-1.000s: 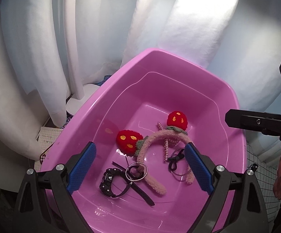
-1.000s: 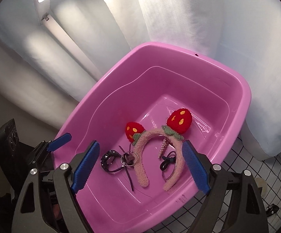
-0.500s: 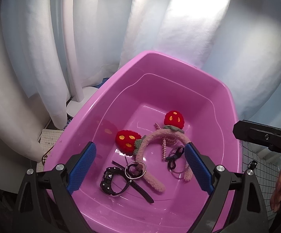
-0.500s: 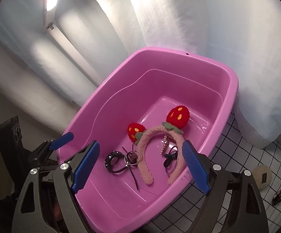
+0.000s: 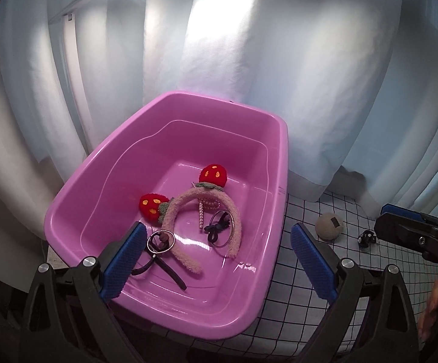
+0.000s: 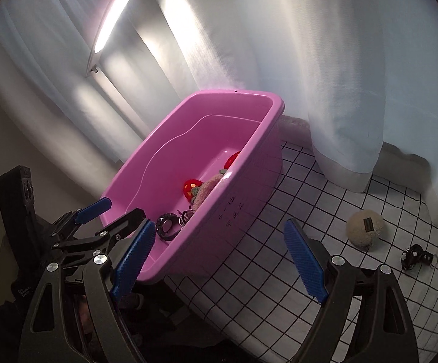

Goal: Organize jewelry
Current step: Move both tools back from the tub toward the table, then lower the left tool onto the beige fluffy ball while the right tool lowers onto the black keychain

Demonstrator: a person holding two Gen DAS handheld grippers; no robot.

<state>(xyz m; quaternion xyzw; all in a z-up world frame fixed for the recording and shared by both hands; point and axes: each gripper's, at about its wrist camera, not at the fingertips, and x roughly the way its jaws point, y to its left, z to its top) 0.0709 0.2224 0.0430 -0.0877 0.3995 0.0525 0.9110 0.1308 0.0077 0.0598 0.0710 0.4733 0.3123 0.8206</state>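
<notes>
So the bit that matters here is where the leftover pieces sit relative to each claw. Most of the jewelry is already piled in the pink tub (image 5: 170,163): the fuzzy strawberry headband (image 5: 202,211), a pearl string (image 5: 200,214), a couple of rings and a black watch (image 6: 167,227). What is left out is seen on the checked cloth (image 6: 279,242) off to the right of the tub: a small dark trinket (image 6: 412,255) and, just beside it, a beige fuzzy ball (image 6: 365,228). The right claw (image 6: 219,260) is held wide apart with nothing between its pads, and both loose things lie ahead and to its right, well apart from the tub. The left claw (image 5: 219,260) is also spread with nothing in it, aimed half over the tub's near right corner. The right one is probably nearer, so the pick likely falls to it. The trinket's long axis can't really be told, too small.
</notes>
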